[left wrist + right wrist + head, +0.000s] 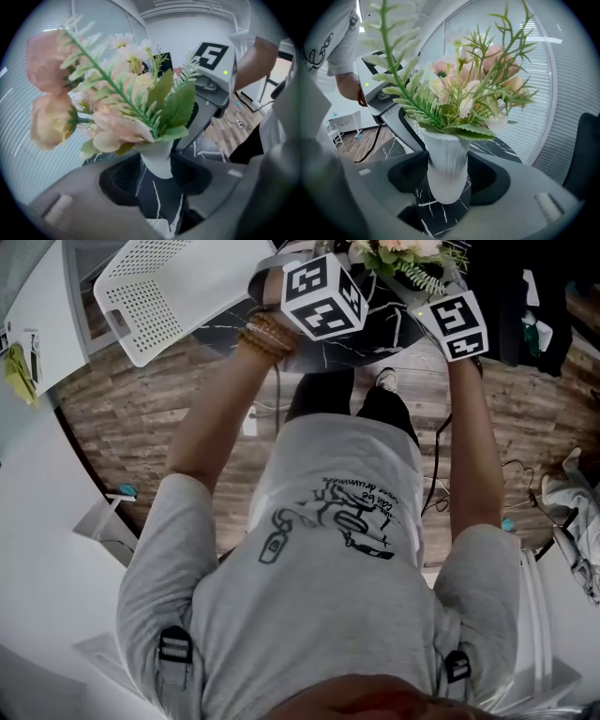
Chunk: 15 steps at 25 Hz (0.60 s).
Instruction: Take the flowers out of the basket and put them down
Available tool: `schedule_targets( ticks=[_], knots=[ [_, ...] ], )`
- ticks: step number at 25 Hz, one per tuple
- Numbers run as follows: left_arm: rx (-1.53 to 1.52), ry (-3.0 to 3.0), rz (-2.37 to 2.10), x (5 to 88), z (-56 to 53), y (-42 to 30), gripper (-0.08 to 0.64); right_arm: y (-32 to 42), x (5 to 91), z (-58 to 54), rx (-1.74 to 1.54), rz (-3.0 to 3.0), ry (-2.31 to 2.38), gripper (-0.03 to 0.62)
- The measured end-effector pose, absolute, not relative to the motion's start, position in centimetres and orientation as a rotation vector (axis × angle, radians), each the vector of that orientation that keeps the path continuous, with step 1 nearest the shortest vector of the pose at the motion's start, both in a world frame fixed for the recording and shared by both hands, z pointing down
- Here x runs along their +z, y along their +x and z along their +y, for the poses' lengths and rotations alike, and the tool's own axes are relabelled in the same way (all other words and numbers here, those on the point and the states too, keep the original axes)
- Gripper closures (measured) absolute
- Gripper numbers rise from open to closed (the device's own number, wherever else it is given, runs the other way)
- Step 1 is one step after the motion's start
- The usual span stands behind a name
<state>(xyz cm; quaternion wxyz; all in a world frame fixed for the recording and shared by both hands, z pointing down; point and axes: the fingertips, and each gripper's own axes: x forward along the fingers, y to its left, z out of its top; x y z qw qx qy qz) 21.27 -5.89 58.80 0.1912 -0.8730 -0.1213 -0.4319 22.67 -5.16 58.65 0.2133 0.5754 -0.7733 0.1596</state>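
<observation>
The flowers (473, 89) stood in a white ribbed vase (446, 164) over the dark marbled surface (375, 329), at the far side and to the right of the white basket (178, 287). The right gripper (445, 187) had its jaws partly closed, the pads against both sides of the vase. From the opposite side, the left gripper (157, 183) held its jaws partly open around the vase's base, with a gap showing at one side.
</observation>
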Motion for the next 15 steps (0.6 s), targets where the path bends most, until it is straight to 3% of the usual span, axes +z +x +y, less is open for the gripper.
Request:
schedule_targets(
  ticks=[15],
  knots=[
    [-1.102,-2.684,-0.117,50.7,-6.3,18.5,0.372,24.3,52.5,-0.2,0.531,-2.136,1.685,0.341]
  ],
)
